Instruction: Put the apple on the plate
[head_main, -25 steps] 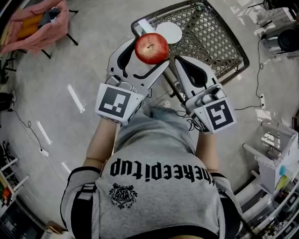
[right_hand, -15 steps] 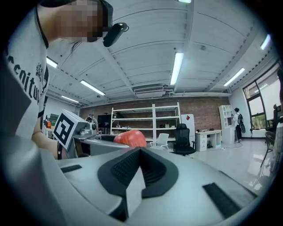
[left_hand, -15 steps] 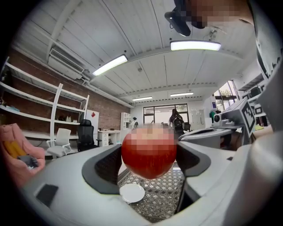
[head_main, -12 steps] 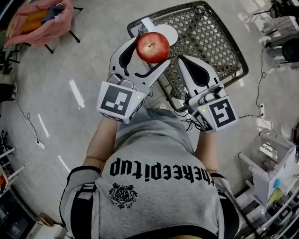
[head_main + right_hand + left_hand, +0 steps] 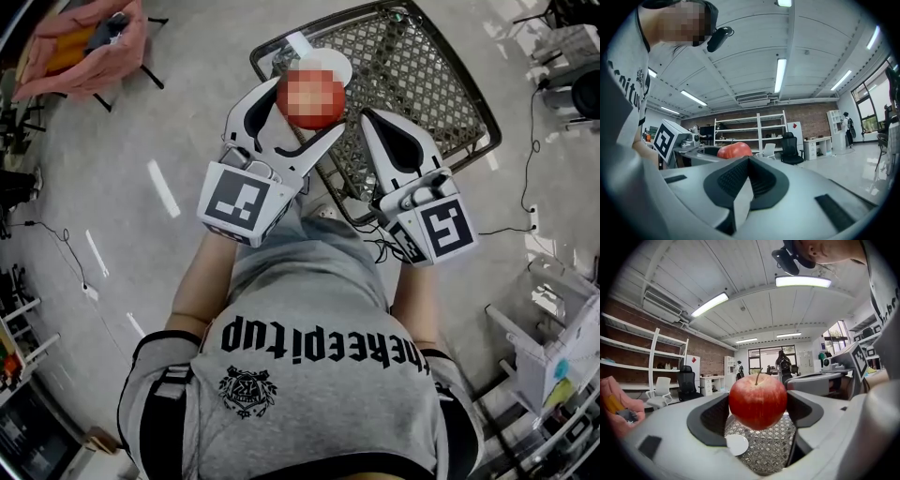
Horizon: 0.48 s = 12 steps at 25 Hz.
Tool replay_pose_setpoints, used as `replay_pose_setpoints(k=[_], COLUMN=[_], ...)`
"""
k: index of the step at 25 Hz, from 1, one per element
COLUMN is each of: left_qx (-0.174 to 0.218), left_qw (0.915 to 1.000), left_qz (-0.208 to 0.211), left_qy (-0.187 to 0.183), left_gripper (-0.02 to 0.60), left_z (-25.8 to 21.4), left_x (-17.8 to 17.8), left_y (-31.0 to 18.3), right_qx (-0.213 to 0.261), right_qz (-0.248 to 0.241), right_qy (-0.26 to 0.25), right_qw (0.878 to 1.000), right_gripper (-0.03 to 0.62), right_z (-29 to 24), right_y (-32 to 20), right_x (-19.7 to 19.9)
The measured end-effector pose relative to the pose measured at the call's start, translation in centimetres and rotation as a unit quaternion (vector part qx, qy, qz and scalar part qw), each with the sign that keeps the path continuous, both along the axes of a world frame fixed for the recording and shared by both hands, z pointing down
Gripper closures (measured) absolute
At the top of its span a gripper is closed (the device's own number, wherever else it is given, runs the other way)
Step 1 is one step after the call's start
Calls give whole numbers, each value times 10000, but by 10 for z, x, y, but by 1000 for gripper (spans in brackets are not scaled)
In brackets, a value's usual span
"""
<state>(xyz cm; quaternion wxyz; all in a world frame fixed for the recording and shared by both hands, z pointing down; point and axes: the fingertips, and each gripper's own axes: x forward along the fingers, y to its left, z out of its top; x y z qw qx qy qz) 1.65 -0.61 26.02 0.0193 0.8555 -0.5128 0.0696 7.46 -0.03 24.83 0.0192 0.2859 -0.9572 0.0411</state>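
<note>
Apple (image 5: 758, 401) sits pinched between the 2 jaws of the left gripper (image 5: 292, 127), above the white plate (image 5: 736, 445) on the mesh table (image 5: 771, 453). The right gripper (image 5: 749, 180) alongside has its jaws pressed together.

Looks like an open office-lab workspace: brick wall (image 5: 813, 116) and white shelving (image 5: 759, 129) mid-frame in the right gripper view, black office chair (image 5: 790, 147) and desk (image 5: 816, 144) to their right, strip lights (image 5: 780, 75) overhead, cable (image 5: 532, 141) trailing at right over grey floor (image 5: 187, 84) in the head view.

a white plate (image 5: 330, 58) lies near a corner of the metal mesh table (image 5: 431, 84) on the floor (image 5: 187, 112).
</note>
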Motion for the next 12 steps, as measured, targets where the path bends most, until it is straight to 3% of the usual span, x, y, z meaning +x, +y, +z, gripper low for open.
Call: replay_pose_setpoints(k=[8,12], left_qx=[-50,-282], left_qw=[9995,9988], left_qz=[323,407], left_qy=[-47,-49], left_gripper=[166,166], left_z=[8,14], left_x=[7,4], left_y=[-19,-32], right_qx=[-64,-121], right_qz=[285,336], right_qy=[47,66], right_qw=[9996,9993], right_gripper=[585,585], right_z=[5,7], right_y=[-15,-28], right_x=[3,-2])
